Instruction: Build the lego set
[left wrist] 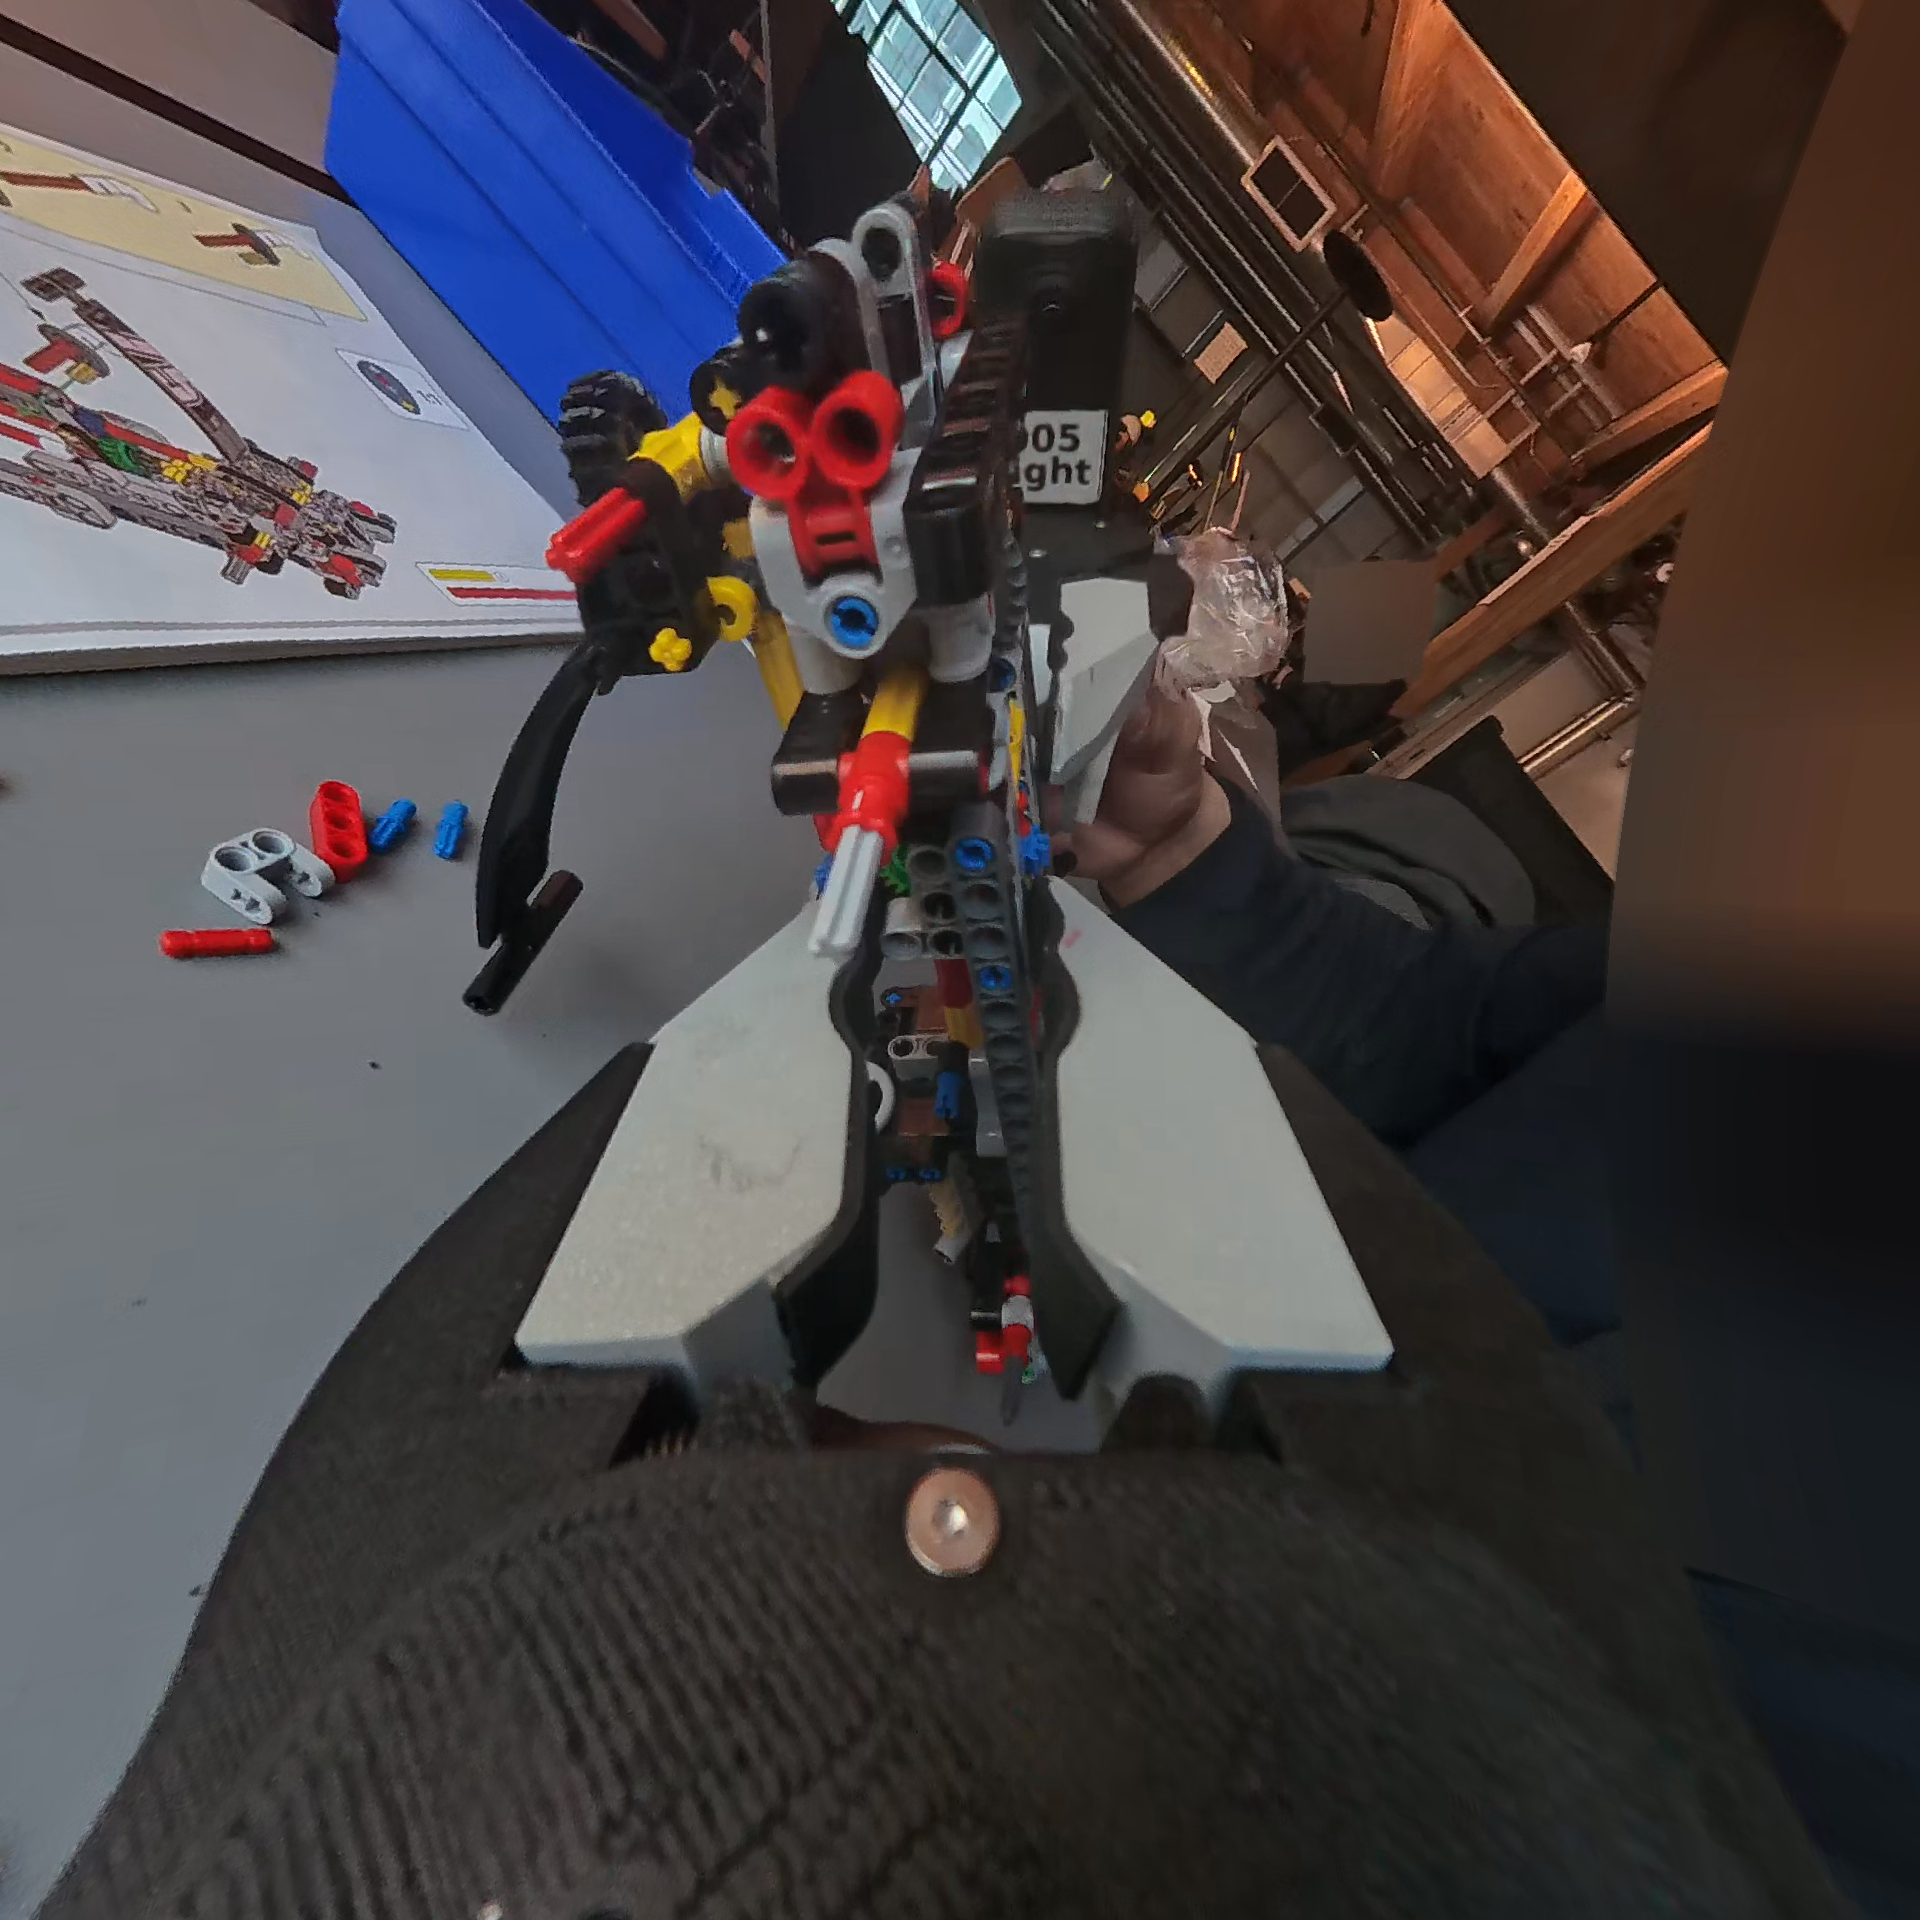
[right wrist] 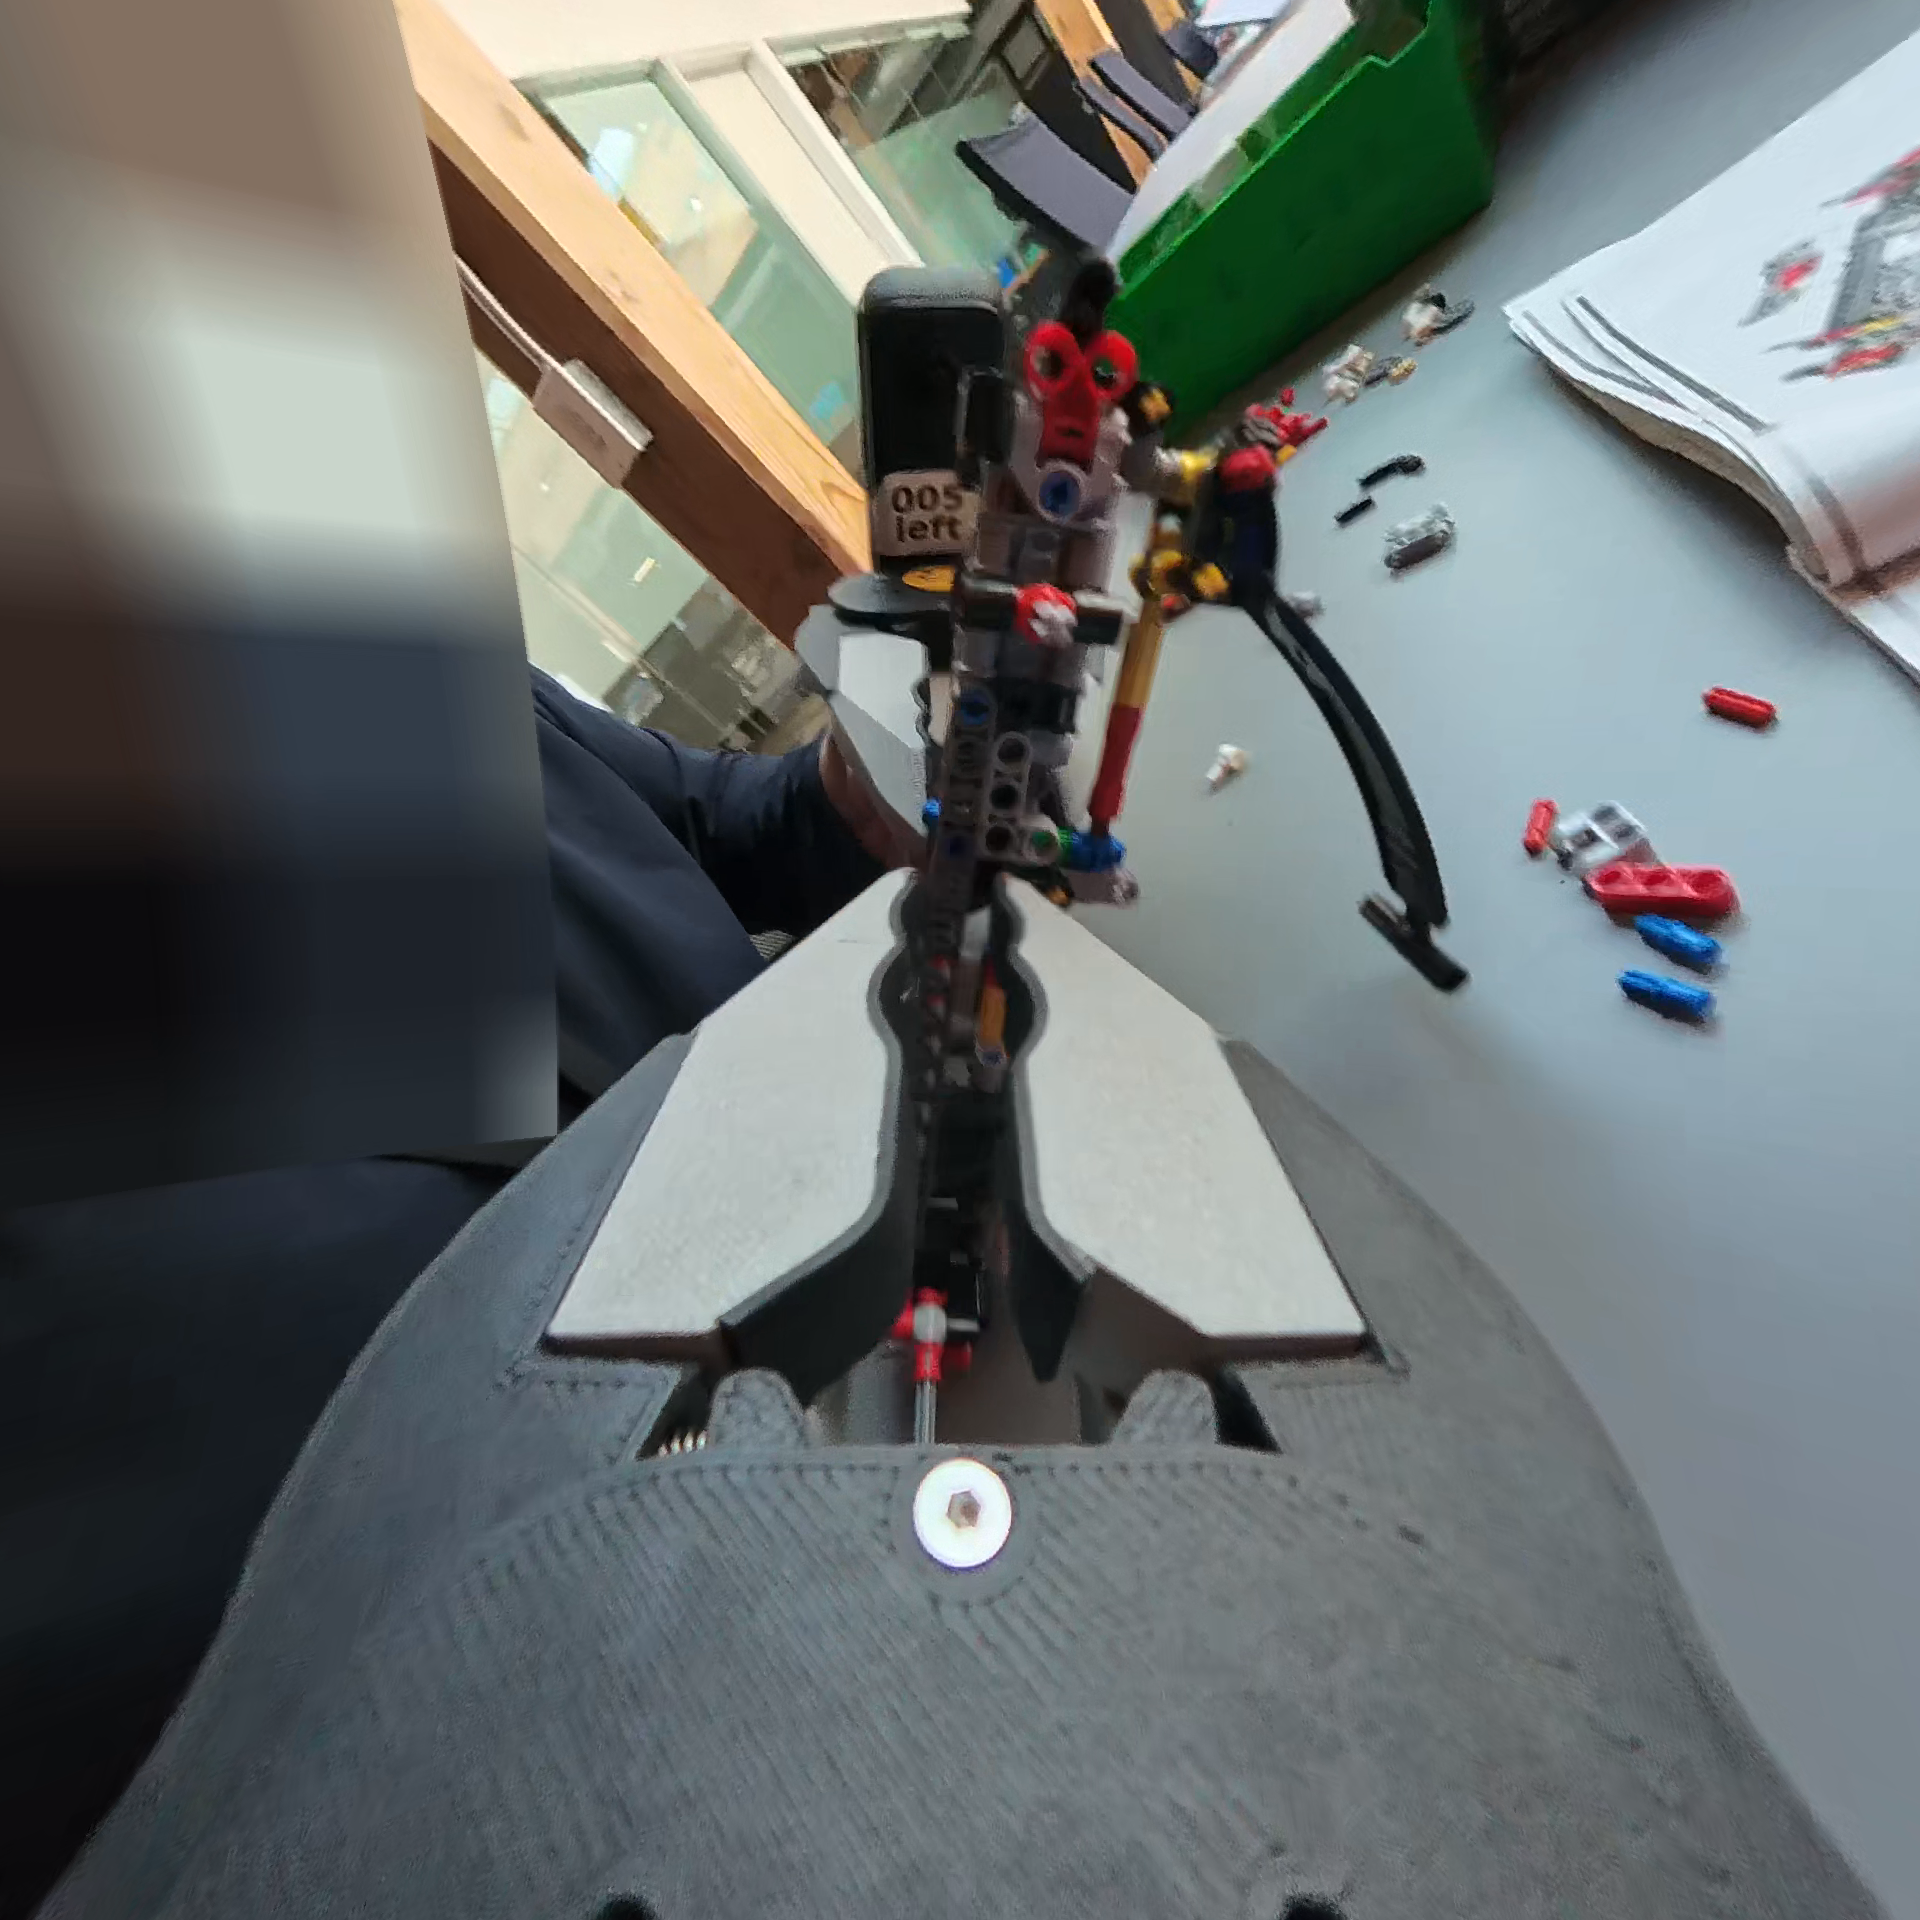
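Observation:
A multicoloured toy-brick model (left wrist: 831,499) of red, black, grey and yellow parts is held in the air between both grippers. My left gripper (left wrist: 945,914) is shut on its lower beam stack. My right gripper (right wrist: 956,894) is shut on the dark studded beam of the same model (right wrist: 1039,520) from the opposite end. The right gripper also shows in the left wrist view (left wrist: 1091,675) behind the model, with a hand (left wrist: 1143,800) on it. A black curved panel (left wrist: 520,810) hangs from the model's side, just above the grey table (left wrist: 260,1143).
Loose pieces lie on the table: a red beam (left wrist: 338,836), a grey connector (left wrist: 260,873), two blue pins (left wrist: 393,824) and a red axle (left wrist: 216,941). An open instruction booklet (left wrist: 208,416) lies beyond them. A blue bin (left wrist: 520,187) and a green bin (right wrist: 1299,208) stand at the back. The tips of both grippers are at nearly the same place.

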`<state>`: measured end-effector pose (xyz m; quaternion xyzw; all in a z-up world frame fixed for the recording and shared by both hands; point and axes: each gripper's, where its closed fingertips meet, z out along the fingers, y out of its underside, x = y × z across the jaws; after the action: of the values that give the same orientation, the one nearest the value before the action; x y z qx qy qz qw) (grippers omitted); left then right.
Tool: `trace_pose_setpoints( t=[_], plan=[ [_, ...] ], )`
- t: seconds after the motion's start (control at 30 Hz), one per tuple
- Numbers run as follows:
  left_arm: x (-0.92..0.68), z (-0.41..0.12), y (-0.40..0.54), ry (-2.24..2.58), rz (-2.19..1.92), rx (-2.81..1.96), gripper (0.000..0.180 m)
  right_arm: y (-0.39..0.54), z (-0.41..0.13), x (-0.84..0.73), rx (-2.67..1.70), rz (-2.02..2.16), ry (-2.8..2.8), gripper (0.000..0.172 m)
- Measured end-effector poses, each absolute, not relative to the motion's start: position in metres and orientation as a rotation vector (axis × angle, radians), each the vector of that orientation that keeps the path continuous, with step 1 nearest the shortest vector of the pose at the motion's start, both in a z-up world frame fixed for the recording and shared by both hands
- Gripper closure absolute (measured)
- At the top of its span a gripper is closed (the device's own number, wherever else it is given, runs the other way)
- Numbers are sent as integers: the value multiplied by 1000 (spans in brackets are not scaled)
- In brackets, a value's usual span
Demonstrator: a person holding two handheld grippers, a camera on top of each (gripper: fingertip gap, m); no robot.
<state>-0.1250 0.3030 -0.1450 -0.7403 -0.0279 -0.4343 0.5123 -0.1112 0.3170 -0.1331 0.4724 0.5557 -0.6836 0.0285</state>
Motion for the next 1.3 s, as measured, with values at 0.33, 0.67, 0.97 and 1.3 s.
trace_pose_setpoints(
  t=[0.33, 0.67, 0.97, 1.3],
  plan=[
    [-144, -149, 308, -150, -1022, -1747, 154, 302, -179, -68, 1503, -1934, 1648, 164],
    [-156, -156, 314, -196, -1006, -1756, 153, 308, -189, -79, 1545, -1934, 1576, 168],
    [-150, -195, 258, -394, -1115, -1894, 142, 302, -202, -83, 1592, -1831, 1570, 167],
    [-101, -212, 262, -530, -1397, -1969, 145, 298, -188, -83, 1526, -1911, 1423, 167]
  ],
)
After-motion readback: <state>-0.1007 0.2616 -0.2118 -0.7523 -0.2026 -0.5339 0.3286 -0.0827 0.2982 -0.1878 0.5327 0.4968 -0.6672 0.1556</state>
